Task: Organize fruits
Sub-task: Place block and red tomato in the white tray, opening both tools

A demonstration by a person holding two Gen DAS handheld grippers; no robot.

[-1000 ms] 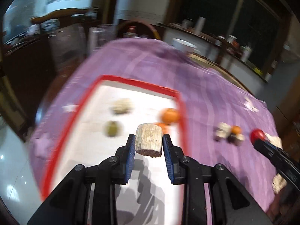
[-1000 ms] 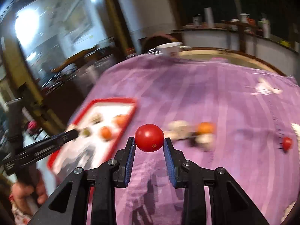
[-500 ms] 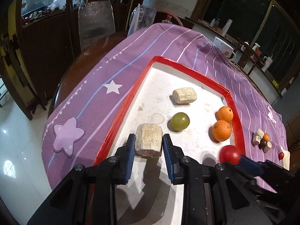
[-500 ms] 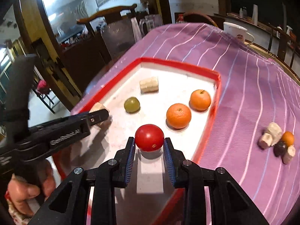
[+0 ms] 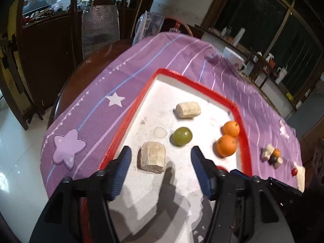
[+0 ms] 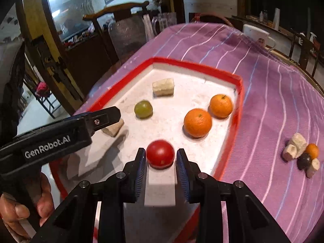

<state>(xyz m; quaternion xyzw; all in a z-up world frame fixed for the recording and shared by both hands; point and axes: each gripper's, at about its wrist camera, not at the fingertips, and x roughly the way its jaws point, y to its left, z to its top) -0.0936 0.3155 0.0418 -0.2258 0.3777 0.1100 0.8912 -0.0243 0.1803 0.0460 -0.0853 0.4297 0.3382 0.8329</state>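
Inside the red-rimmed tray (image 6: 239,93), the right tool (image 6: 161,162) sits narrowly around a tomato (image 6: 160,154), contact uncertain; round, smooth and soft-skinned, it likely wants a light hold across its middle. The left tool (image 5: 160,166) stands wide over a pale cut chunk (image 5: 152,160). A green grape (image 6: 143,109) and two oranges (image 6: 198,122) crowd nearby.
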